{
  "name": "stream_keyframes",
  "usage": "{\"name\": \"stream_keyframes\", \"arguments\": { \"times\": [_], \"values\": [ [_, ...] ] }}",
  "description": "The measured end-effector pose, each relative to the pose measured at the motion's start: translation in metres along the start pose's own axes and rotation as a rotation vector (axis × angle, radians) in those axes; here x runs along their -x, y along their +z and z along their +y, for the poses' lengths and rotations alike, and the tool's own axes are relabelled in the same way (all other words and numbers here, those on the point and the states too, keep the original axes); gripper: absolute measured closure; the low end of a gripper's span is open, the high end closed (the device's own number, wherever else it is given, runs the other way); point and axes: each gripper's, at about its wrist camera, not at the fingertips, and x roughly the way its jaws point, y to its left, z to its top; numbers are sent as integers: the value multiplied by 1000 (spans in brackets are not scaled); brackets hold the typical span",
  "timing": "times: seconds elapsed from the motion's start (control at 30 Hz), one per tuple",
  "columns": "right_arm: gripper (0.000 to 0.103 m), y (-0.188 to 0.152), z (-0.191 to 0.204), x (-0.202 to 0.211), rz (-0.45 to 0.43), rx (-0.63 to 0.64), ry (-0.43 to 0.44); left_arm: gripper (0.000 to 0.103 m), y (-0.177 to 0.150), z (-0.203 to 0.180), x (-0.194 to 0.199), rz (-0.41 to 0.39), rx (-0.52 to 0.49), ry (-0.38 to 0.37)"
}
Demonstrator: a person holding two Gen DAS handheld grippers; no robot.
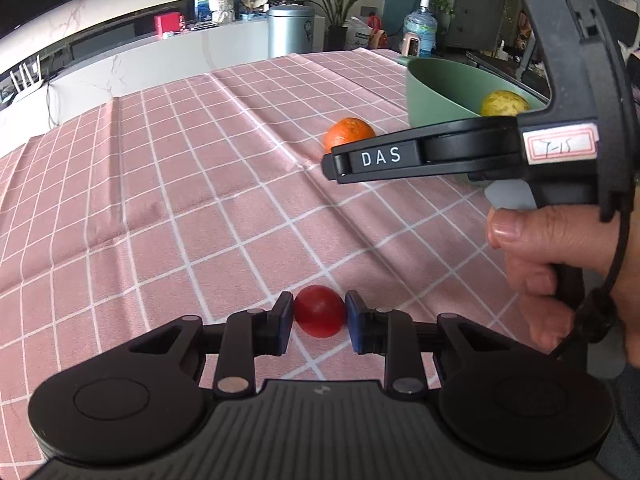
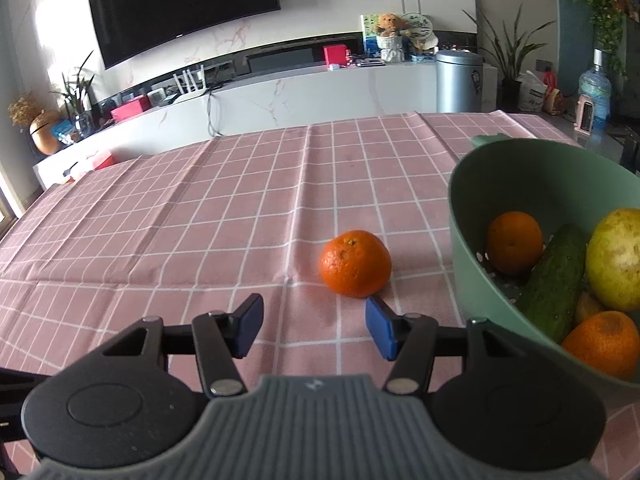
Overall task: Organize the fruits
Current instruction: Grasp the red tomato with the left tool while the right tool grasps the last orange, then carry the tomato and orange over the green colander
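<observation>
A small red fruit (image 1: 320,312) lies on the pink checked tablecloth (image 1: 180,200), and my left gripper (image 1: 319,320) is shut on it, both blue pads pressing its sides. In the left wrist view my right gripper (image 1: 334,168) reaches in from the right, seen side-on in a person's hand (image 1: 552,264), just short of a loose orange (image 1: 349,133). In the right wrist view that orange (image 2: 355,263) rests on the cloth just beyond my right gripper (image 2: 314,326), which is open with only cloth between its pads. A green bowl (image 2: 464,240) at the right holds oranges, a cucumber and a yellow-green fruit.
The green bowl (image 1: 424,96) stands close behind the right gripper. Creases run across the tablecloth (image 2: 200,220). Beyond the table's far edge are a white counter (image 2: 300,92), a metal bin (image 2: 458,80) and a wall-mounted television (image 2: 180,4).
</observation>
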Motion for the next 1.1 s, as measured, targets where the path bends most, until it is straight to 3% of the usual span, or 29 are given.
{"name": "stream_keyframes", "arguments": {
  "times": [0.27,0.67,0.8,1.1],
  "values": [
    [47,9,16,-22,-59,-34,-123,71,7,29,8,-14,53,37],
    [52,23,24,-59,-32,40,-227,71,14,47,8,-28,93,36],
    [59,24,16,-68,-13,54,-214,71,13,46,7,-28,95,31],
    [61,25,13,-48,9,59,-124,71,17,40,11,-39,96,25]
  ]
}}
